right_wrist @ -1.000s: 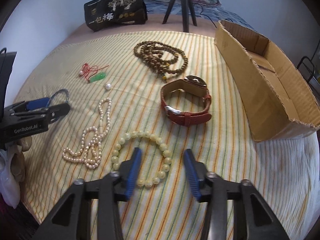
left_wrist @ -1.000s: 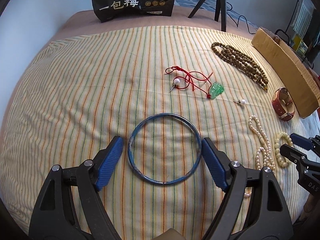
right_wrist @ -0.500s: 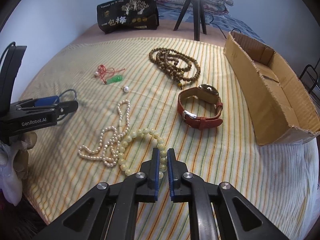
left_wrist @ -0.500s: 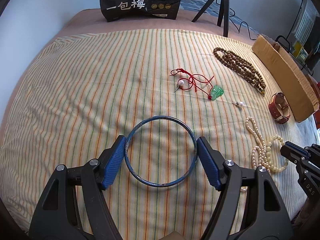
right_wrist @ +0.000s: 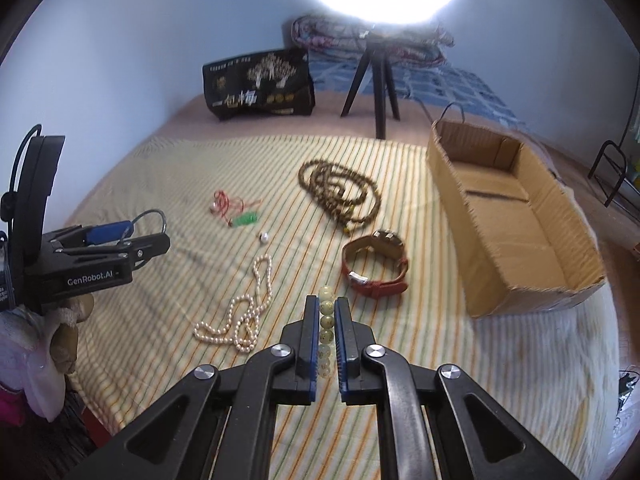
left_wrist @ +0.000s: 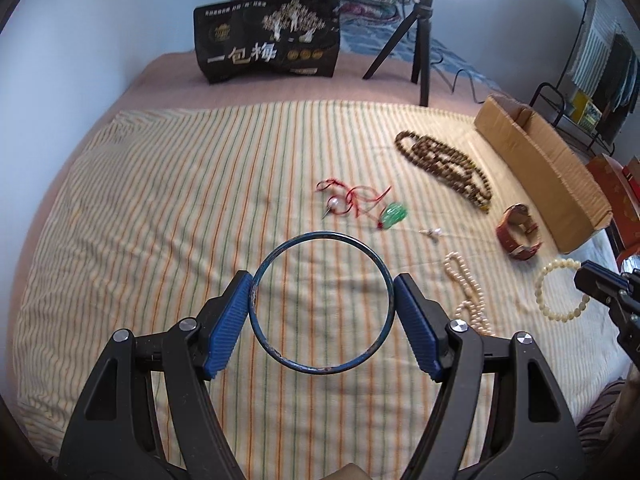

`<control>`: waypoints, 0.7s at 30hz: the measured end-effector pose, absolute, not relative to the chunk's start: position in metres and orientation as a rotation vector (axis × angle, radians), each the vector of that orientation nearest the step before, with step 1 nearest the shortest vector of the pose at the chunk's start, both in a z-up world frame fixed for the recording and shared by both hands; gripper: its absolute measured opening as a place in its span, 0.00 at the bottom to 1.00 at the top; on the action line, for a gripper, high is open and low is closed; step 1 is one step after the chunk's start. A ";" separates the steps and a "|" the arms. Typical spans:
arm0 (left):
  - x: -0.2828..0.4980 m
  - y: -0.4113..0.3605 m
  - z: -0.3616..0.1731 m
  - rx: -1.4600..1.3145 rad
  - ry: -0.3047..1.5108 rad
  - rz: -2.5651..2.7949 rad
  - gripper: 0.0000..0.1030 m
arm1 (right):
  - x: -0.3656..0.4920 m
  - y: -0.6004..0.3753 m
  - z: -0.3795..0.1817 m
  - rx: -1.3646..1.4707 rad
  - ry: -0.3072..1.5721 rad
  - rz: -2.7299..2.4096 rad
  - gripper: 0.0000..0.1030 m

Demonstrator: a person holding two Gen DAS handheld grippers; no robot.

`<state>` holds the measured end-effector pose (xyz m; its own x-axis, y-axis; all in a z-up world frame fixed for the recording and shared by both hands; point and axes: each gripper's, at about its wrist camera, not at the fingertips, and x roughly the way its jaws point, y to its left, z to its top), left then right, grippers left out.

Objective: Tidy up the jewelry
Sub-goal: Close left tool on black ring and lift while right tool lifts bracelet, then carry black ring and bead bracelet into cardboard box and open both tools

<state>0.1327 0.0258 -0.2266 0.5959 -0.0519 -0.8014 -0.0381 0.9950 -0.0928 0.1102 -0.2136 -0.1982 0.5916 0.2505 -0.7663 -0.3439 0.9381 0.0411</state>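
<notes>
My left gripper [left_wrist: 323, 277] is shut on a thin blue bangle [left_wrist: 320, 233], its pads pressing the ring's two sides; the ring hangs above the striped cloth and casts a shadow there. In the right wrist view the left gripper [right_wrist: 138, 236] shows at the left edge with the bangle [right_wrist: 154, 213] in it. My right gripper [right_wrist: 327, 300] is shut on a cream bead bracelet [right_wrist: 326, 320], whose beads line up between the pads. From the left wrist view that bracelet [left_wrist: 558, 263] dangles from the right gripper [left_wrist: 592, 276].
On the cloth lie a pearl necklace [right_wrist: 248, 312], a red-strap watch [right_wrist: 376, 272], brown prayer beads [right_wrist: 340, 192], a red cord with a green pendant [right_wrist: 246, 220] and a pearl stud [right_wrist: 263, 237]. An open cardboard box [right_wrist: 452, 200] sits right. A black bag [right_wrist: 260, 84] and tripod [right_wrist: 380, 80] stand behind.
The right gripper shut on the cream bracelet and lifted it off the cloth. The left gripper closed onto the blue bangle and rose with it.
</notes>
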 end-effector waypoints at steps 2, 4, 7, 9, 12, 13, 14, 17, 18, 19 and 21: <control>0.132 0.023 -0.219 -0.104 0.918 -0.019 0.71 | 0.110 -0.217 -0.191 -0.105 0.856 0.345 0.04; 0.131 0.019 -0.213 -0.106 0.907 -0.030 0.71 | 0.108 -0.223 -0.182 -0.097 0.833 0.341 0.04; 0.133 0.012 -0.202 -0.110 0.888 -0.054 0.71 | 0.108 -0.229 -0.169 -0.092 0.803 0.333 0.04; 0.135 0.004 -0.194 -0.107 0.872 -0.072 0.71 | 0.108 -0.234 -0.162 -0.090 0.784 0.326 0.04; 0.140 -0.010 -0.181 -0.094 0.848 -0.102 0.71 | 0.110 -0.243 -0.150 -0.088 0.751 0.310 0.04; 0.143 -0.015 -0.178 -0.092 0.840 -0.111 0.71 | 0.112 -0.246 -0.146 -0.086 0.742 0.304 0.04; 0.145 -0.018 -0.175 -0.090 0.834 -0.119 0.71 | 0.114 -0.250 -0.143 -0.083 0.733 0.298 0.04; 0.155 -0.032 -0.164 -0.085 0.816 -0.146 0.71 | 0.118 -0.261 -0.135 -0.073 0.712 0.283 0.04; 0.160 -0.038 -0.161 -0.082 0.810 -0.157 0.71 | 0.122 -0.265 -0.132 -0.072 0.705 0.275 0.04; 0.164 -0.042 -0.158 -0.080 0.805 -0.164 0.71 | 0.125 -0.269 -0.130 -0.074 0.698 0.266 0.04; 0.173 -0.053 -0.153 -0.076 0.794 -0.180 0.71 | 0.132 -0.278 -0.128 -0.075 0.688 0.249 0.04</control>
